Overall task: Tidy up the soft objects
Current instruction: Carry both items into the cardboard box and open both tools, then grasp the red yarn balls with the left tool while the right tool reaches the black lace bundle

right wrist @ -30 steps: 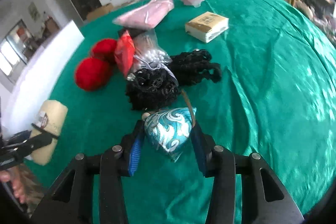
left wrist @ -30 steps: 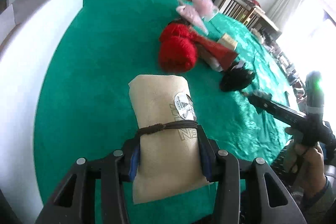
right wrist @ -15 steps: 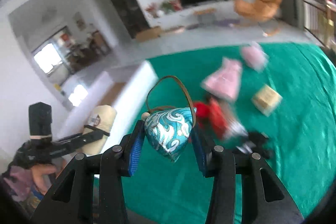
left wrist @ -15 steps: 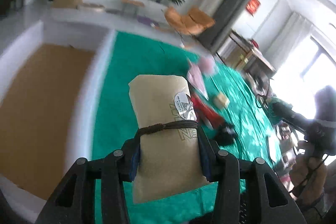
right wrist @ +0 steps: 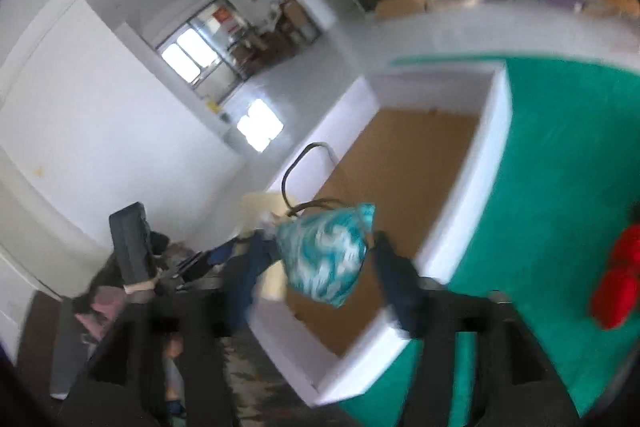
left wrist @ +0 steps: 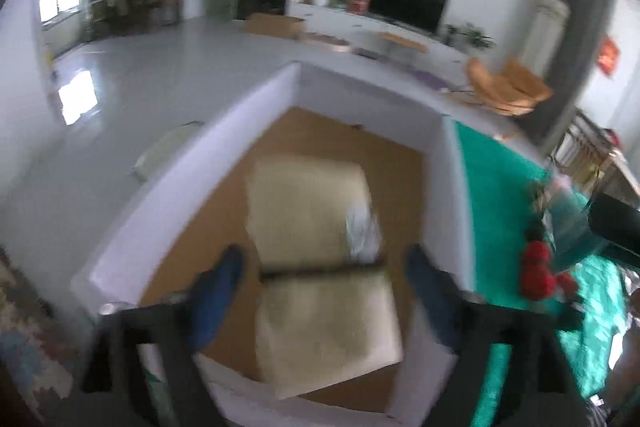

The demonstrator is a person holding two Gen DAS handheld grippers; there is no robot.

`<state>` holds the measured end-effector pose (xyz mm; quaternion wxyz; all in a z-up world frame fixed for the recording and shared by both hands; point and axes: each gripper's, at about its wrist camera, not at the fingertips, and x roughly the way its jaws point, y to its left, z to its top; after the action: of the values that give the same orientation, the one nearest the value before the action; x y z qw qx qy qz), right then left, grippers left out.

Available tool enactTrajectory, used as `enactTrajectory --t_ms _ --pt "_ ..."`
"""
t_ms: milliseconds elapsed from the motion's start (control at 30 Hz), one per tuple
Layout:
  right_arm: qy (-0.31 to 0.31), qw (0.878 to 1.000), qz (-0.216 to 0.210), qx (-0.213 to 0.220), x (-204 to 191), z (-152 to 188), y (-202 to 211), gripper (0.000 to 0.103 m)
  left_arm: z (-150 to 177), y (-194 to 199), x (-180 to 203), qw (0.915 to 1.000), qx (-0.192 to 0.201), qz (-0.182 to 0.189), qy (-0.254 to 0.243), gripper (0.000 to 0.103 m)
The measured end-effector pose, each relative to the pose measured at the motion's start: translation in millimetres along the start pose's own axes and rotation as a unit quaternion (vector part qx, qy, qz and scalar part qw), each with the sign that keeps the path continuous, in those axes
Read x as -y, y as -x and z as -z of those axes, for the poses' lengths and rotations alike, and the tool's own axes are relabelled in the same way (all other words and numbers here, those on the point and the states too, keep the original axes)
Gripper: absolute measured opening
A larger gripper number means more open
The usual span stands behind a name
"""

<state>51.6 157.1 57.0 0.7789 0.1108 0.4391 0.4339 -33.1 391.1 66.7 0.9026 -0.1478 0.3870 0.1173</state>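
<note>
My left gripper (left wrist: 324,279) is over the white box (left wrist: 168,195) with a brown cardboard floor. Its jaws stand wide, clear of the beige rolled cloth (left wrist: 316,251) tied with a dark cord, which sits between them over the box floor. My right gripper (right wrist: 316,263) hangs above the near corner of the same box (right wrist: 472,187). The teal and white patterned pouch (right wrist: 326,255) with its dark loop sits between the right fingers, which look spread apart from it. The view is blurred.
The green tablecloth (left wrist: 496,211) lies to the right of the box. Red yarn balls (left wrist: 538,275) rest on it, also in the right wrist view (right wrist: 618,283). The left gripper and hand (right wrist: 136,251) show left of the pouch. Grey floor lies beyond the box.
Both grippers swung left from above the table to over the white box. The left jaws opened off the beige roll. The right jaws widened around the pouch.
</note>
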Motion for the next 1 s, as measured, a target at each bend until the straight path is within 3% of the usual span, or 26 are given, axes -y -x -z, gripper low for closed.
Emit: enactTrajectory --t_ms 67,167,300,400,467,600,700,767,867,1000 --pt "-0.008 1.0 0.017 -0.011 2.9 -2.0 -14.5 0.082 4.3 -3.1 -3.6 0.9999 0.005 -0.014 0.007 0.096" --pt "-0.003 0.999 0.047 0.009 14.3 1.1 -6.8 0.082 10.0 -7.0 -4.0 0.9998 0.004 -0.01 0.015 0.096" --pt "0.021 0.989 0.139 0.039 47.5 34.3 24.7 0.082 13.3 -9.5 19.0 0.9994 -0.002 0.032 0.013 0.096" --pt "0.054 0.964 0.257 0.051 85.4 76.2 35.5 0.082 20.4 -7.6 63.1 0.9963 -0.008 0.085 -0.014 0.096" --pt "0.038 0.947 0.318 0.036 121.7 111.9 40.6 0.082 28.3 -4.9 100.3 0.9911 -0.018 0.124 -0.044 0.096" --pt "-0.035 0.926 0.375 0.028 167.9 175.6 69.5 0.082 66.2 -14.5 180.8 0.9717 -0.055 0.2 -0.113 0.098" --pt "-0.071 0.909 0.408 0.037 184.4 205.3 94.2 0.082 101.9 -42.1 229.3 0.9584 -0.095 0.228 -0.143 0.098" --pt "-0.093 0.903 0.418 0.039 192.4 217.8 112.6 0.082 126.1 -66.7 253.6 0.9528 -0.116 0.233 -0.156 0.098" --pt "-0.133 0.899 0.416 0.04 210.5 209.4 119.4 0.082 140.9 -96.3 276.2 0.9494 -0.139 0.224 -0.171 0.098" --pt "-0.119 0.887 0.444 0.038 226.9 197.4 125.7 0.082 140.2 -121.4 292.0 0.9501 -0.137 0.208 -0.188 0.098"
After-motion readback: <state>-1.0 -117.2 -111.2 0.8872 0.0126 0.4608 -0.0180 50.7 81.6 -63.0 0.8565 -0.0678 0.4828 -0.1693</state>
